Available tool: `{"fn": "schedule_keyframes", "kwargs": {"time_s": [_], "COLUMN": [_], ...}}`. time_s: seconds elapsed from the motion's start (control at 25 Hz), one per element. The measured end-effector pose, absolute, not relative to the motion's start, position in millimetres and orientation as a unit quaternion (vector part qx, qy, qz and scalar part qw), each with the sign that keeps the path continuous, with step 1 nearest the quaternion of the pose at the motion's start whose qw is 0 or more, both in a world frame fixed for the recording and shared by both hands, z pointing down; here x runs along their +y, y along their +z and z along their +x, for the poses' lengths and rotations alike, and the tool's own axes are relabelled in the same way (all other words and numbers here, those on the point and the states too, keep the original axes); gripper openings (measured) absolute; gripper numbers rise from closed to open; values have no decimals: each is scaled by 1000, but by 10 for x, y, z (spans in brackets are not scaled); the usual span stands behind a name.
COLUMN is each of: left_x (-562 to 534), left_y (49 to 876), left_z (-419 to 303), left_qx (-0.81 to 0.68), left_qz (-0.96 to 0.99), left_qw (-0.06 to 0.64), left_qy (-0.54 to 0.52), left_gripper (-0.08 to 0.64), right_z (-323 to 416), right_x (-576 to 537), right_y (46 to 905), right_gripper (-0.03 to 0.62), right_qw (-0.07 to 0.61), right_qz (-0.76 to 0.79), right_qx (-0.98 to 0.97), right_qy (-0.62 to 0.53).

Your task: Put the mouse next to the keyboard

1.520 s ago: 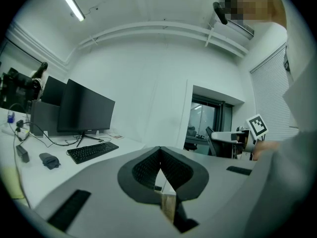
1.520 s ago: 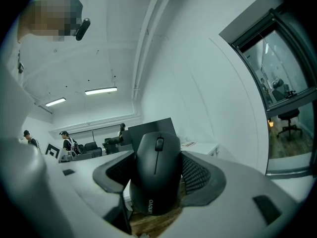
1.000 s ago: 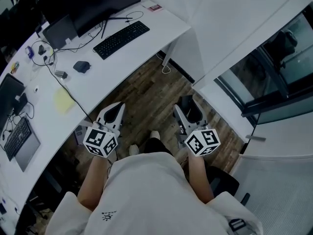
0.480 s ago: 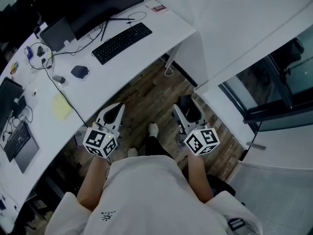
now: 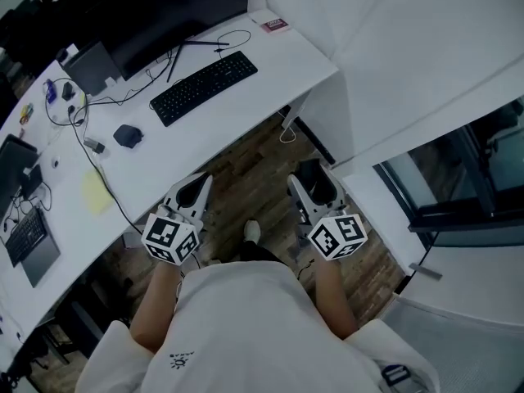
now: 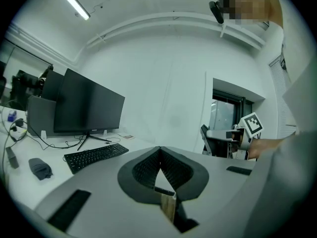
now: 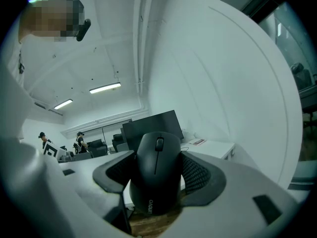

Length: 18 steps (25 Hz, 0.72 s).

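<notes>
— Gripping well enough, do you think? The right gripper (image 5: pixel 315 185) has the black mouse (image 7: pixel 156 175) clamped between its pads, wheel end pointing away from the hand. It hangs above the wooden floor (image 5: pixel 254 170), short of the desk (image 5: pixel 270 84).

— It looks well seated to me, with a pad pressing on each flank. The job now is the carry. Reach forward and left toward the keyboard (image 5: pixel 203 87), keep the mouse level, and lower it until its base sits flat on the desktop before letting go.

— Which side?

— The keyboard's right end has bare white surface beside it, so I would aim there, near the keys but not touching them.

— Anything in the way?

— A thin cable (image 5: pixel 232 39) loops behind that end, and the stand of the monitor (image 5: pixel 164 6) sits behind the keyboard. A small card (image 5: pixel 275 24) lies at the far corner. Stay in front of all those. The desk edge is the first hazard, so come in above it.

— And the left gripper (image 5: pixel 193 190)?

— Its jaws are closed together with nothing in them, and it hangs by the desk front. It is not needed. Left of the keyboard there is a dark lump (image 5: pixel 127 135), a yellow note (image 5: pixel 96 193) and a second keyboard (image 5: pixel 24 229), so that side is more crowded.
</notes>
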<state>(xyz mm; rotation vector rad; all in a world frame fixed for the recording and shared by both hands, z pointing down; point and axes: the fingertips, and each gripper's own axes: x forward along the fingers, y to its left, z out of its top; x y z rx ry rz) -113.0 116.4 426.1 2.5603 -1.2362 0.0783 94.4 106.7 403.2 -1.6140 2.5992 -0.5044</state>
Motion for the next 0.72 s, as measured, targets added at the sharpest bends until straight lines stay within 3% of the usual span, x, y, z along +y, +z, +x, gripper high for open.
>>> {"fn": "schedule_keyframes", "kwargs": {"time_s": [0.72], "left_x": [224], "left_y": [4290], "left_z": [-461], "left_qx": [-474], "left_qz": [869], "left_qw": [139], "left_qy": [33], "left_gripper": [6], "right_z": [1527], "right_x": [15], "right_y": [4191], "right_gripper": [298], "right_qw": [13], "right_qz": [-473], "right_qx": [863], "right_qy": [-176]}}
